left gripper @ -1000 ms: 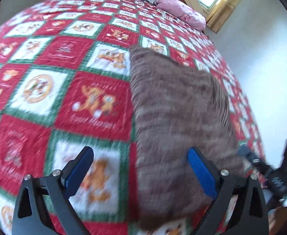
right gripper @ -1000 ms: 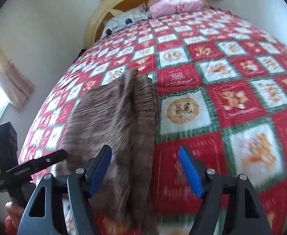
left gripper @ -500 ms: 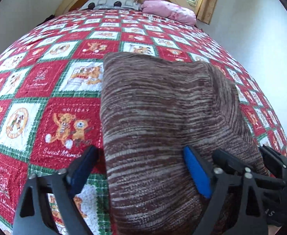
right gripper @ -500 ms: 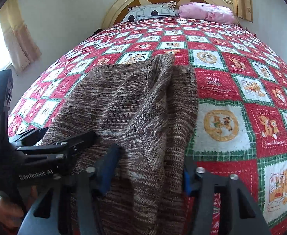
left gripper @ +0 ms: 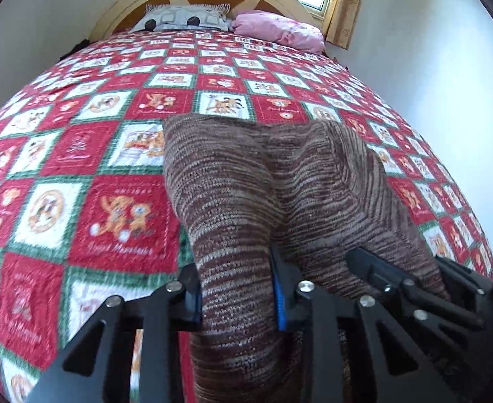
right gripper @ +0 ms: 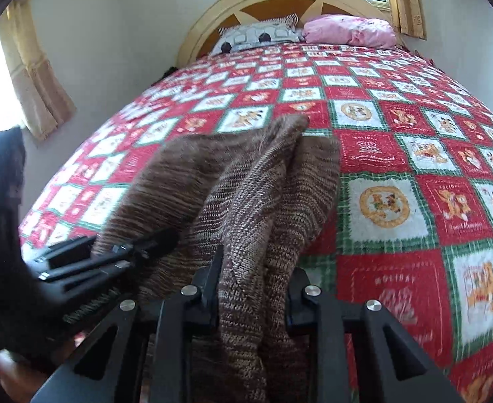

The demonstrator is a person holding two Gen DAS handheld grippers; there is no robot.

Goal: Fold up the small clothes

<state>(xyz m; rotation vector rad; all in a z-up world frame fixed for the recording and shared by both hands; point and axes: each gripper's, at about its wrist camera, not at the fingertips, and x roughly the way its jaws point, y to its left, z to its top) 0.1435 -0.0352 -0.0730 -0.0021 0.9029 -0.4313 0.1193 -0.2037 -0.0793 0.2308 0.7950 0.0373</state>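
sweater (left gripper: pixel 280 194): coarse brown marled knit | quilt (left gripper: pixel 88 154): soft matt printed cloth | left gripper (left gripper: pixel 236 294): matt black plastic, shiny metal screws

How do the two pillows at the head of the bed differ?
The grey pillow is pale with dark round spots and a fringed edge; the pink pillow is plain pink and crumpled. The grey pillow lies toward the middle of the headboard; the pink pillow lies beside it, nearer the window. Both lie at the head of the quilt, next to each other.
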